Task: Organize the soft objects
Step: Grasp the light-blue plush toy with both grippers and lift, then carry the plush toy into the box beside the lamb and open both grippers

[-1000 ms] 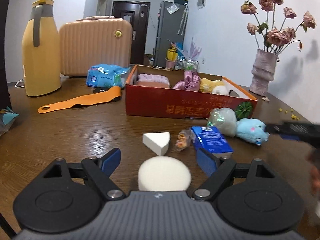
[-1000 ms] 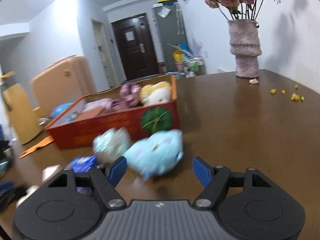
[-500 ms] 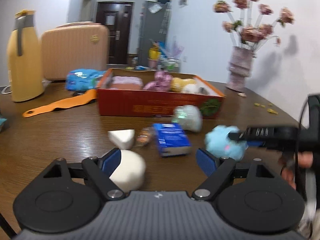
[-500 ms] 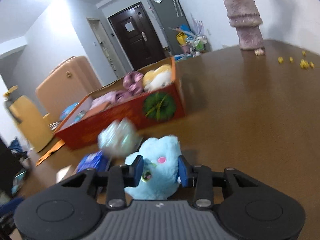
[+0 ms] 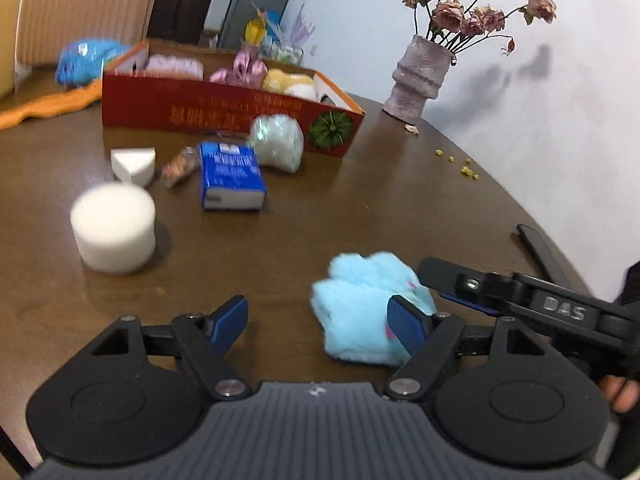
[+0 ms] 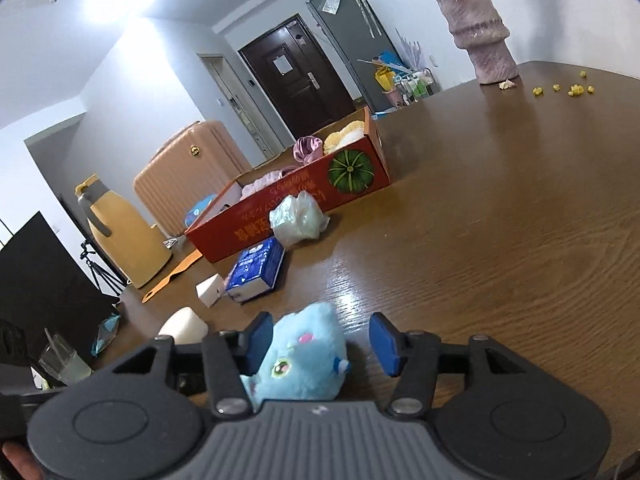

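Right wrist view shows the fluffy light-blue plush toy with a green eye and pink cheek (image 6: 304, 364) lying on the brown wooden table (image 6: 500, 248) between the blue-padded fingers of the right gripper (image 6: 322, 346). The jaws are opening: the finger at 9 o'clock seems to touch the fur, the one at 3 o'clock stands apart, so nothing is pinched.

The plush looks light, squashy and non-fragile; its fur may slip, so a hold across the thick middle of the body seems safest.

In the left wrist view the left gripper (image 5: 318, 320) is wide and closing, with bare table between its fingers; the toy (image 5: 360, 312) sits at 3 o'clock, partly behind 1 finger.

The red cardboard box printed with a green pumpkin (image 6: 292, 204) waits at 11 o'clock, well apart.

Hidden: the toy's underside and rear, most of the box's contents. The white foam cylinder (image 5: 114, 226) is blurred.
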`<state>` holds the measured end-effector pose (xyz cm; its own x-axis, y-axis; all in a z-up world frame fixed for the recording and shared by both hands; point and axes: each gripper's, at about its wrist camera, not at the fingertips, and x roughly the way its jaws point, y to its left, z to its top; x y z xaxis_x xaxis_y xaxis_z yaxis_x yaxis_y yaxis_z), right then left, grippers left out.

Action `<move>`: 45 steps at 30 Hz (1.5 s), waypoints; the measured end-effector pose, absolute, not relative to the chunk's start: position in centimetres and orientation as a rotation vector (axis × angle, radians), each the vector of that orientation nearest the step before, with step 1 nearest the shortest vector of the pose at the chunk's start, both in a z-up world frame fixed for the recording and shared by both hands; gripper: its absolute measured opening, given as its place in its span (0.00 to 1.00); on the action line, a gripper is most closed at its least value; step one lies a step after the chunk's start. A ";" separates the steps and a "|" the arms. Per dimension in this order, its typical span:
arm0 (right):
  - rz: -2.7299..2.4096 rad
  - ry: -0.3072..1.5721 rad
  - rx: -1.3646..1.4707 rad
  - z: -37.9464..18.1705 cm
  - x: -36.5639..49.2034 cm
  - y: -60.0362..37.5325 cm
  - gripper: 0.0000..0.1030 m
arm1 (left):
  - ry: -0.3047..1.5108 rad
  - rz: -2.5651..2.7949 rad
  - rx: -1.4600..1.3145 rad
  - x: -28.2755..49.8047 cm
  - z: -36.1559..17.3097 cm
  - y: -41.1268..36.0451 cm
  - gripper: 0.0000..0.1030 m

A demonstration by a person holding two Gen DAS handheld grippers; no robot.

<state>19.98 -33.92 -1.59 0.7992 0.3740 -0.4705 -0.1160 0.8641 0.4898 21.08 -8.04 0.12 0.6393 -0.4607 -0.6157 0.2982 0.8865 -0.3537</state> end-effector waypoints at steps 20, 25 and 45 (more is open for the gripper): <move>0.347 0.531 0.440 2.2 25.9 -34.1 0.24 | 0.733 -0.629 -0.344 29.3 4.2 -8.5 0.36; 0.329 0.498 0.368 7.3 36.8 -34.0 0.24 | 0.724 -0.644 -0.338 40.5 7.9 -9.2 0.36; 0.142 0.757 0.066 6.2 50.0 -29.9 0.12 | 0.856 -0.571 -0.302 50.4 5.9 -8.3 0.38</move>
<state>49.95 -29.89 6.24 0.7180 0.1517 -0.6793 -0.1044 0.9884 0.1104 50.42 -8.33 5.87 0.5195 -0.5851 -0.6227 0.3505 0.8106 -0.4692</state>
